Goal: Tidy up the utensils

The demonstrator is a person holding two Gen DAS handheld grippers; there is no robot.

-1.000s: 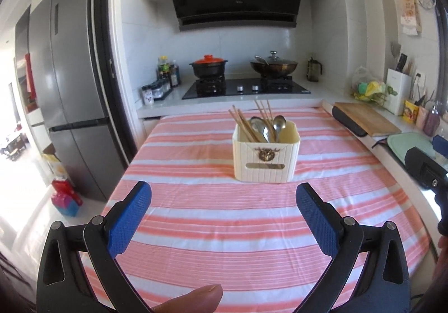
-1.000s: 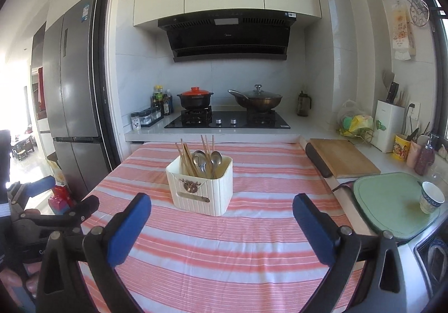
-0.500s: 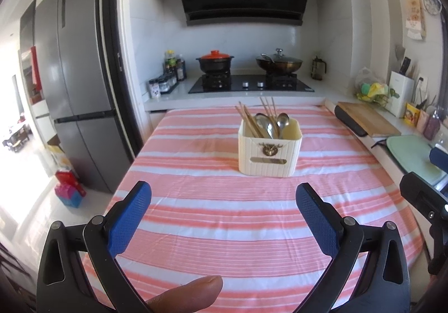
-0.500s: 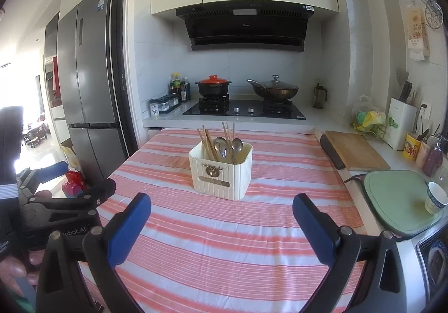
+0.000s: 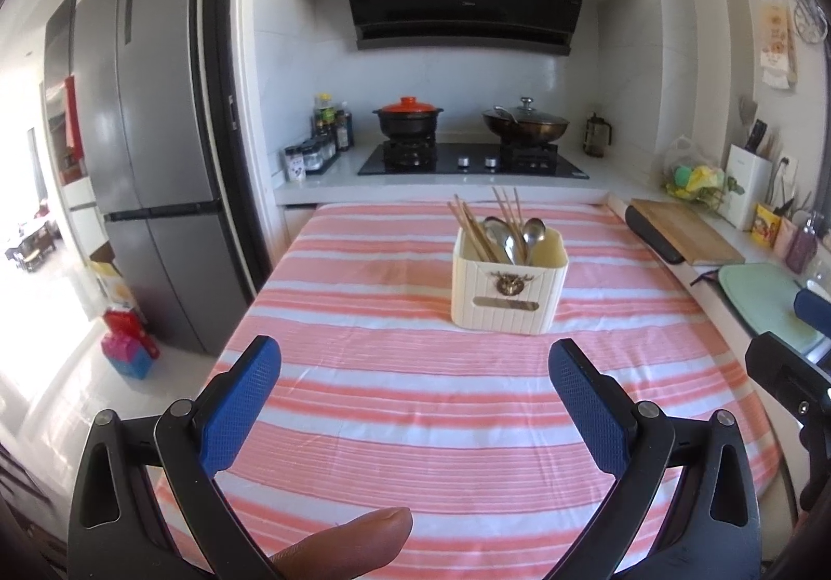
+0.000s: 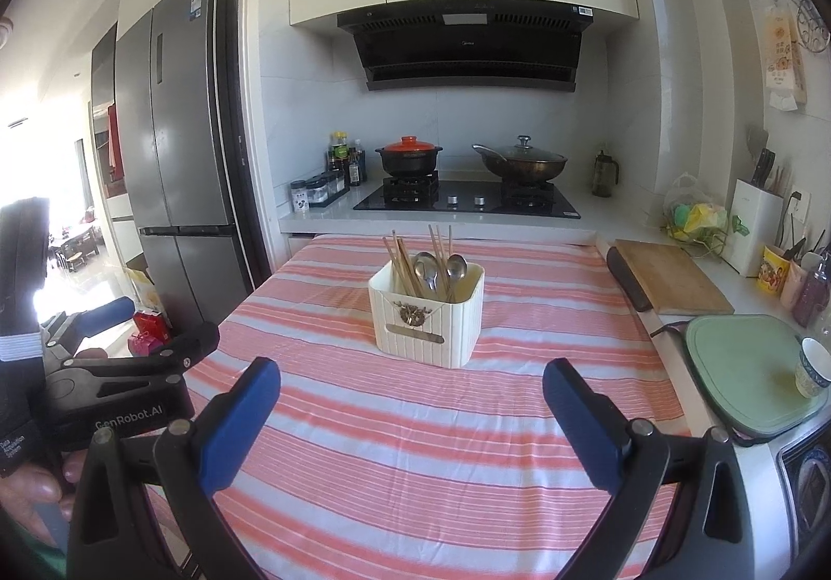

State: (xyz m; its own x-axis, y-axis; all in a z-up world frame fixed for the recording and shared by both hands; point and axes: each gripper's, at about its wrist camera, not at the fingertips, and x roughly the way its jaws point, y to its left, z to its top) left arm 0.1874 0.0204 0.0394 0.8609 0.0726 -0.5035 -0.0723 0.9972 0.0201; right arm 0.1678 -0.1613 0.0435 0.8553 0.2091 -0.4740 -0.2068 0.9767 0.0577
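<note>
A cream utensil caddy (image 5: 508,286) is seen standing mid-table on the pink striped tablecloth (image 5: 415,403), holding wooden chopsticks (image 5: 475,229) and three metal spoons (image 5: 511,234). The left gripper (image 5: 414,375) and right gripper (image 6: 411,388) are both held spread and empty, short of the caddy. Only the right wrist view shows a cup (image 6: 812,367) on the green mat (image 6: 742,367), right of the caddy; a fingertip (image 5: 348,546) is shown only in the left.

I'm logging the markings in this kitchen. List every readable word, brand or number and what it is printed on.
"GenRobot.AI": on the black body of the left tool.
Small white print on the dark sleeve: too small to read.
Logo on the range hood: too blurred to read.
Blue sticker on the fridge: unreadable.
Plate on the utensil holder: no legible text.
Hanging wall packet: characters blurred.
</note>
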